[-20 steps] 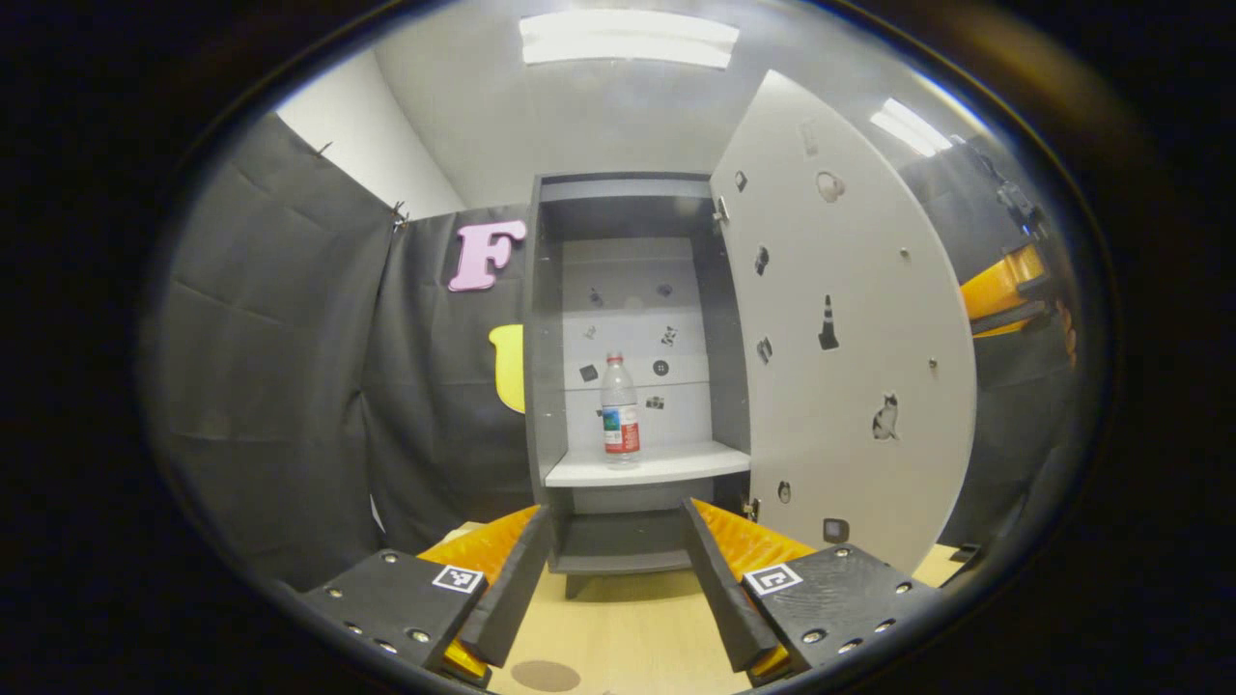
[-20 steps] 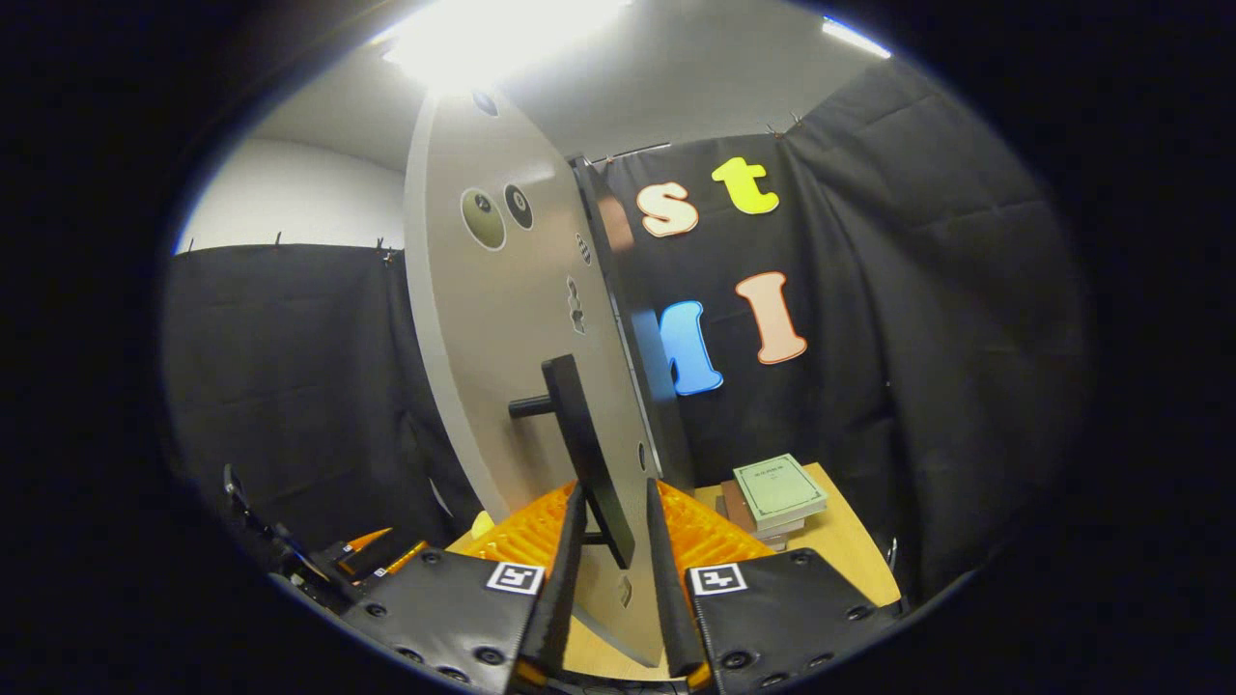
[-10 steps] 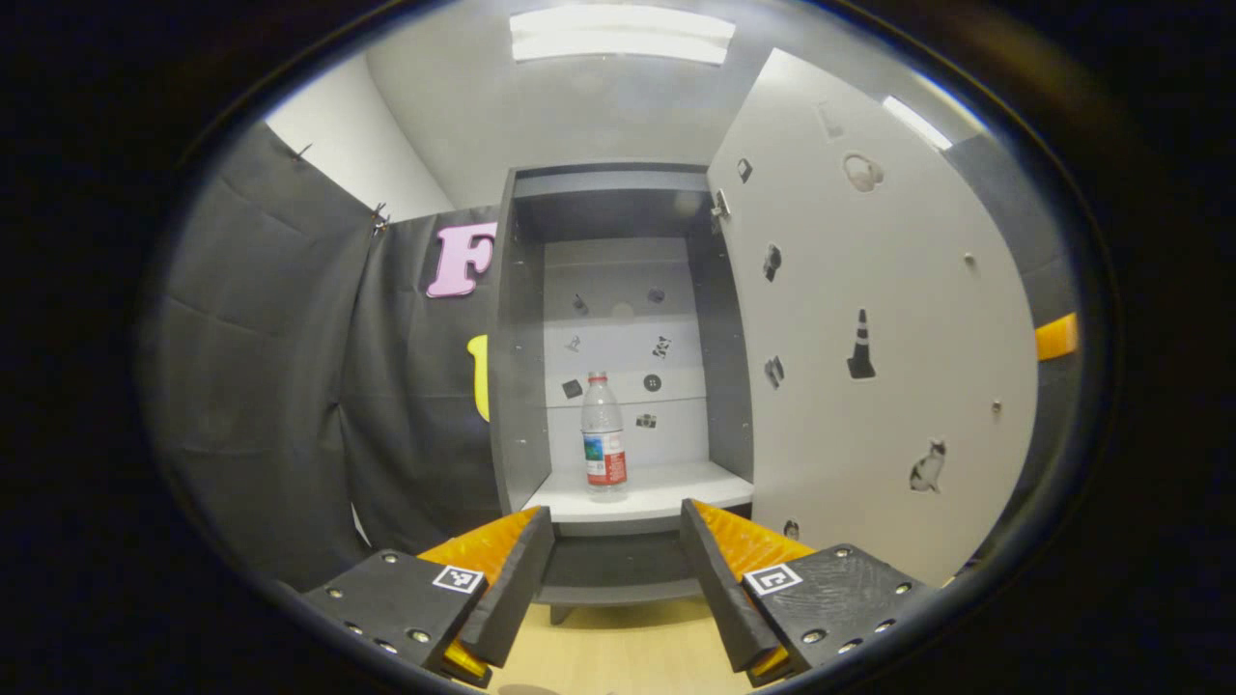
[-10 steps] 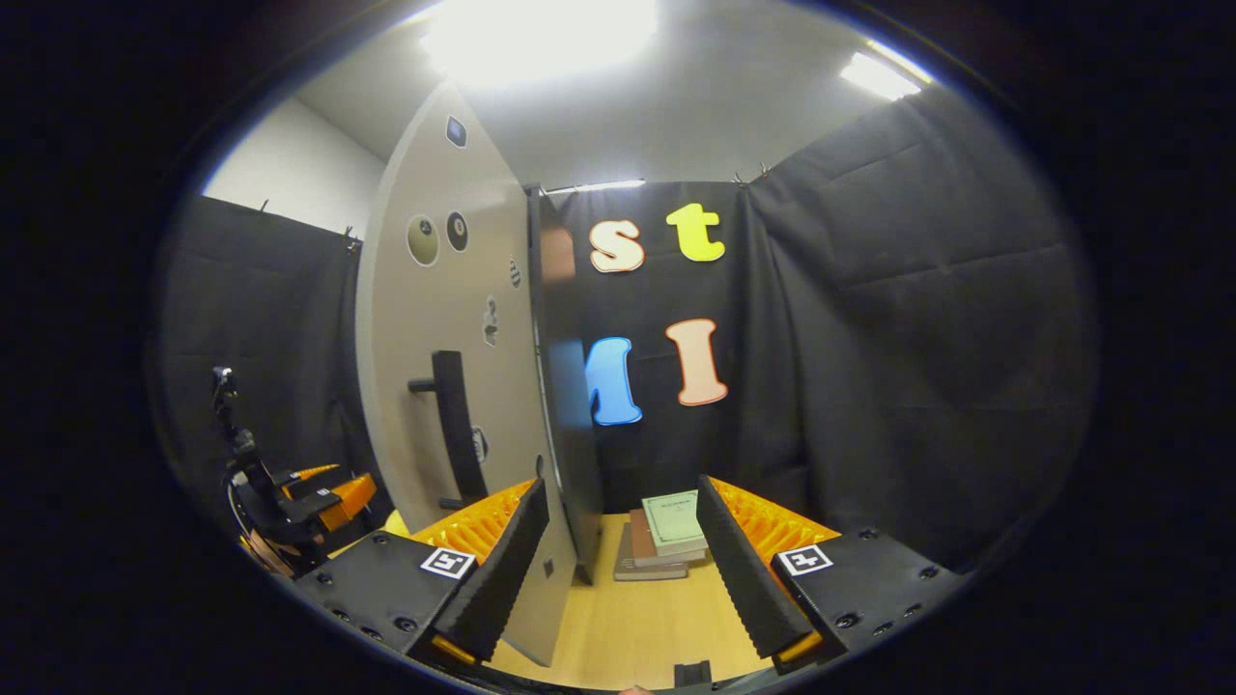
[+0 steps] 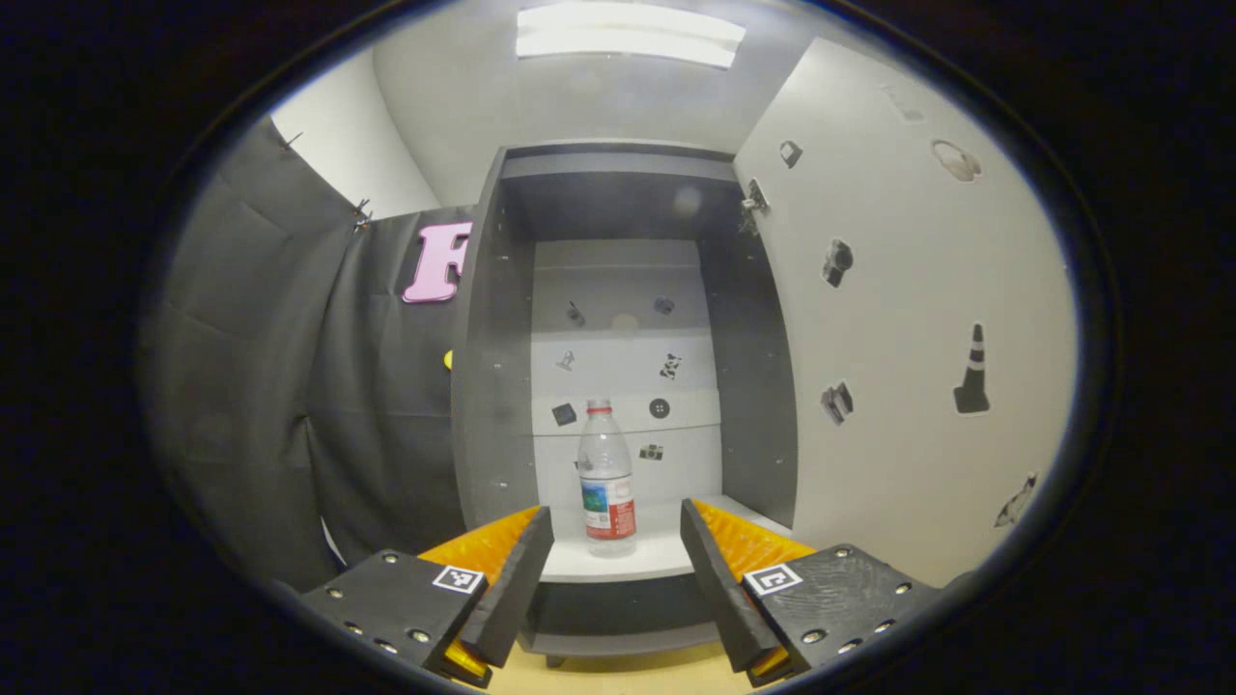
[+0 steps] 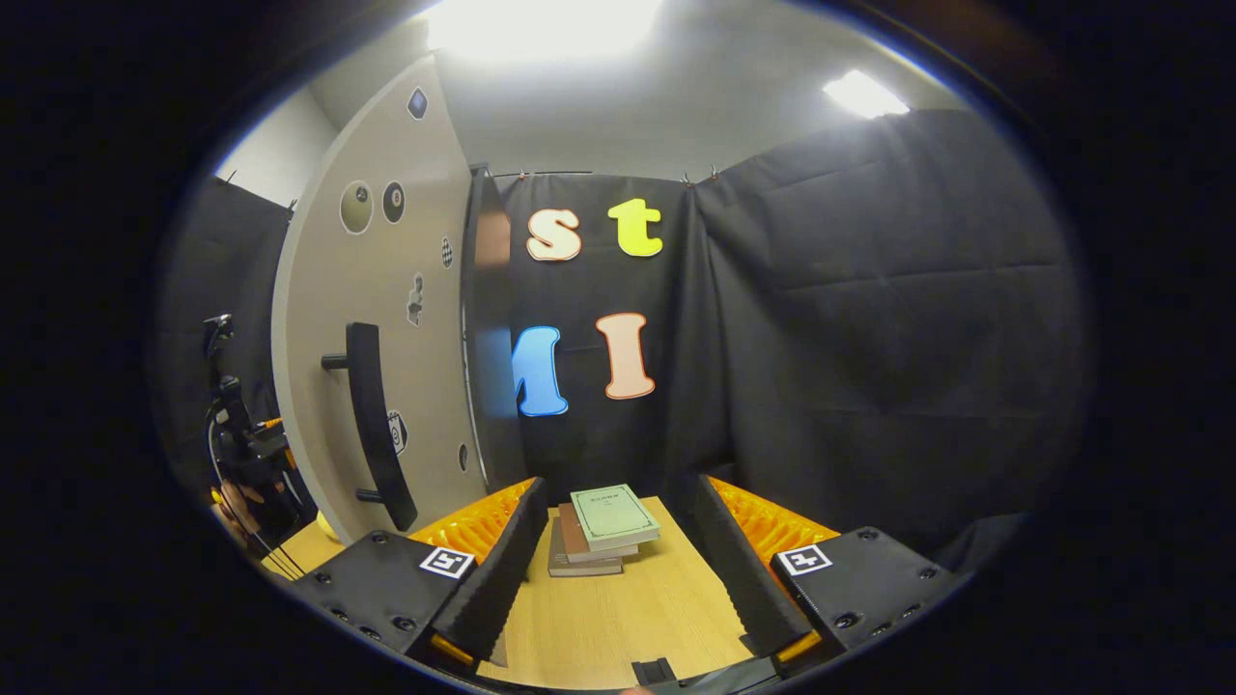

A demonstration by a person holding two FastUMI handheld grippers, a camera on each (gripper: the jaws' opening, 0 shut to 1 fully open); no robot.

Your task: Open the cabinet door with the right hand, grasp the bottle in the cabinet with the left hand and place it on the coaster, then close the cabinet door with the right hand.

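While the left gripper (image 5: 615, 569) gapes, the bottle (image 5: 606, 480) (upright) stands ahead.

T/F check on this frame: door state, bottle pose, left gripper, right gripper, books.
1. The cabinet door is closed. False: it stands swung open.
2. The bottle stands upright on the white shelf. True.
3. The left gripper is shut on the bottle. False: its fingers are apart, short of the bottle.
4. The right gripper holds the door handle. False: it is open, with the handle off to its left.
5. A stack of books lies on the wooden table. True.
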